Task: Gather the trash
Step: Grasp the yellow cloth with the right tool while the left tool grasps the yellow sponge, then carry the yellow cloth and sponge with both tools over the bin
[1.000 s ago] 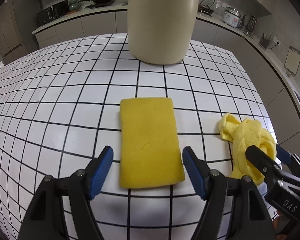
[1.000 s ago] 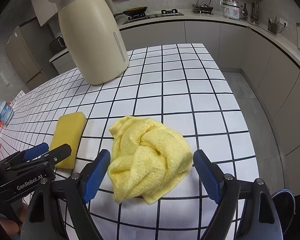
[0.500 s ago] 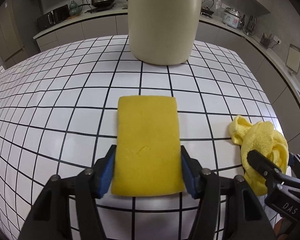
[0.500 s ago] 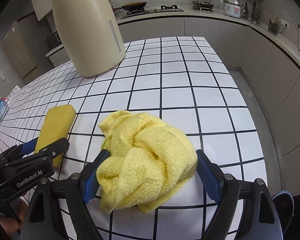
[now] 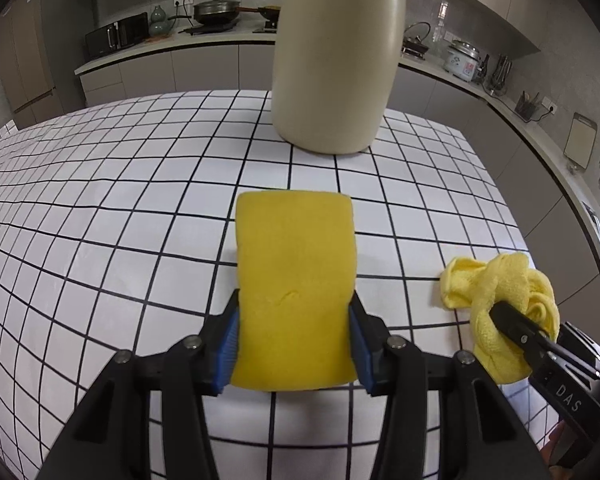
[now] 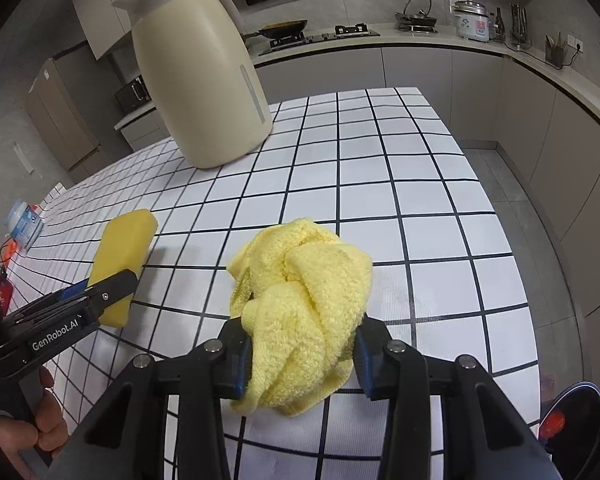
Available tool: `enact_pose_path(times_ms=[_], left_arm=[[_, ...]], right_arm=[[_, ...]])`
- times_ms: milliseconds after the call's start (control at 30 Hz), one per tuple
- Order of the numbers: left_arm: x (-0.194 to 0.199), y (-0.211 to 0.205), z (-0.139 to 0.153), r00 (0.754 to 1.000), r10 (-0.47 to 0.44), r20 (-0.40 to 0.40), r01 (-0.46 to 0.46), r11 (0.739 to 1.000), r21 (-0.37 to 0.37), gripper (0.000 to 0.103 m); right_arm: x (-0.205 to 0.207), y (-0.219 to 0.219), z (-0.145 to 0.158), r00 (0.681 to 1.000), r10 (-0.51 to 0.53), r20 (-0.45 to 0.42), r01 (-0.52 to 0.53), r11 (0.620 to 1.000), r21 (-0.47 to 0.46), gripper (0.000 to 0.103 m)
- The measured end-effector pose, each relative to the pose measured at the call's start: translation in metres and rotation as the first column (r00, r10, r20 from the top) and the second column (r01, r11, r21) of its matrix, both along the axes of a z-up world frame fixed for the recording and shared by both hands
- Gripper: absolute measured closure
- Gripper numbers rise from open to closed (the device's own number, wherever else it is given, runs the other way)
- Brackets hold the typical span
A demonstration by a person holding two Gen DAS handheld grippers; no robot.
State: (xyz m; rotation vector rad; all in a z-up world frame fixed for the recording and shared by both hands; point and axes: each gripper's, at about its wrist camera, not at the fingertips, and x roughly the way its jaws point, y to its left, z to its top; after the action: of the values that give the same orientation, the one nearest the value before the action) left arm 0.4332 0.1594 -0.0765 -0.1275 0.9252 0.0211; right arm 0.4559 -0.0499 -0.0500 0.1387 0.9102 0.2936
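A yellow sponge (image 5: pixel 296 280) is held between the blue pads of my left gripper (image 5: pixel 294 340), which is shut on its near end, just above the checked tabletop (image 5: pixel 120 220). The sponge also shows in the right wrist view (image 6: pixel 120 256), with the left gripper (image 6: pixel 100 296) on it. A crumpled yellow cloth (image 6: pixel 300 304) is squeezed between the pads of my right gripper (image 6: pixel 302 352), which is shut on it. The cloth (image 5: pixel 500 300) and the right gripper (image 5: pixel 520 332) show at the right in the left wrist view.
A tall cream thermos jug (image 5: pixel 336 60) stands on the table beyond the sponge; it also shows in the right wrist view (image 6: pixel 204 80). A bin with red contents (image 6: pixel 572 420) sits on the floor right of the table edge. Small packets (image 6: pixel 20 220) lie at the table's far left.
Both grippers have closed from open: the left onto the sponge, the right onto the cloth. Both items now look raised slightly off the table.
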Motion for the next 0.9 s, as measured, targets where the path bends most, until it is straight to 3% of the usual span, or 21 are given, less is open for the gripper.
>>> enact_pose_path(times_ms=[400, 900], left_arm=[[-0.041, -0.023, 0.012, 1.000, -0.001, 0.027, 0.001, 1.000, 0.003, 0.054], [-0.107, -0.077, 0.017, 0.999, 0.016, 0.039, -0.016, 1.000, 0.011, 0.054]], right_arm=[[-0.037, -0.012, 0.015, 0.999, 0.040, 0.030, -0.041, 0.998, 0.047, 0.061], [-0.107, -0.059, 0.023, 0.994, 0.098, 0.038, -0.100, 0.992, 0.070, 0.061]])
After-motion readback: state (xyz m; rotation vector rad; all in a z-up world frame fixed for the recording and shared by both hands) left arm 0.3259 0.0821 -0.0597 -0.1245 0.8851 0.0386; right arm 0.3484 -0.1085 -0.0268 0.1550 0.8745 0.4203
